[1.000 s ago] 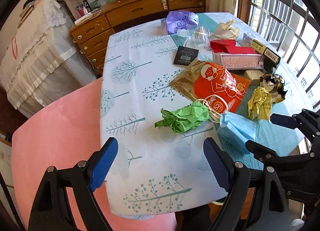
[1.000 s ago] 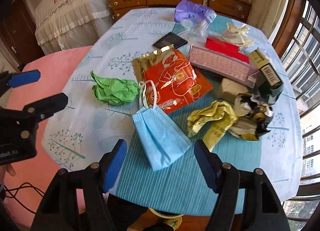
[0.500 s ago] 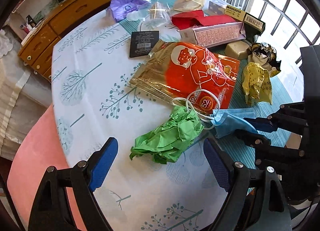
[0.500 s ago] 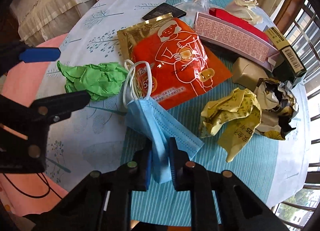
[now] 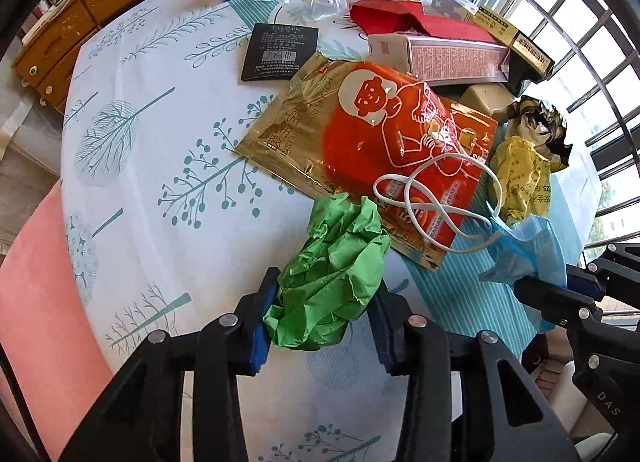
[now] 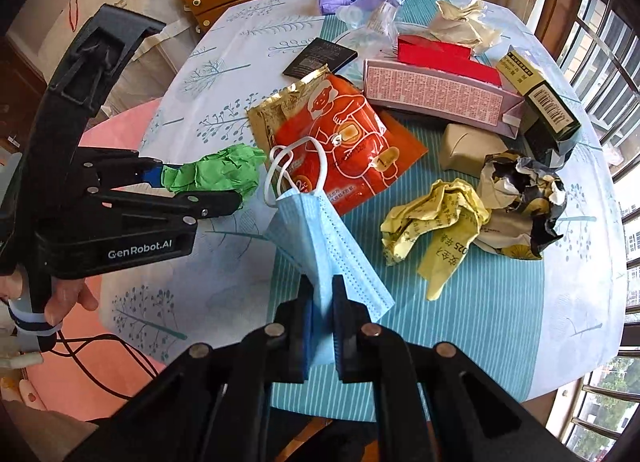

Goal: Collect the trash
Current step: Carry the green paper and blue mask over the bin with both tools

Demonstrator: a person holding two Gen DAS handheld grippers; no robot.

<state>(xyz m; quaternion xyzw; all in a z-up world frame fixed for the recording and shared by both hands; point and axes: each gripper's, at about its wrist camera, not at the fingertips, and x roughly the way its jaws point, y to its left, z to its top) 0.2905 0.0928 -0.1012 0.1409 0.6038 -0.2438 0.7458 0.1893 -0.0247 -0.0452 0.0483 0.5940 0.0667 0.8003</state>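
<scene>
From the left wrist camera we see the left gripper (image 5: 324, 316) with its jaws just closed in on a crumpled green paper wad (image 5: 332, 282), blue pads pressing the creased, matte ball from both sides at the near edge of the orange foil pouch (image 5: 400, 150). That glossy pouch, gold along its border, is our landmark on the tree-printed tablecloth (image 5: 152, 150): white elastic loops (image 5: 432, 202) lie curled across its near corner, a flat black card (image 5: 280, 52) sits beyond its far left corner, and a long pink carton (image 5: 452, 58) lies past its far edge. Right of the pouch rests a wrinkled yellow wrapper (image 5: 520, 178), and near it the pleated blue face mask (image 5: 528, 250) hangs from the right gripper (image 5: 560, 290). From the right wrist camera we see the right gripper (image 6: 322, 326) pinched tight on the soft blue face mask (image 6: 320, 238), whose upper end and ear loops rise over the near edge of the orange foil pouch (image 6: 344, 134). Left of the pouch the left gripper (image 6: 192, 186) clamps the green paper wad (image 6: 220, 174). Right of the pouch lie the yellow wrapper (image 6: 436, 222) and a crushed black-and-cream foil ball (image 6: 520, 198).
</scene>
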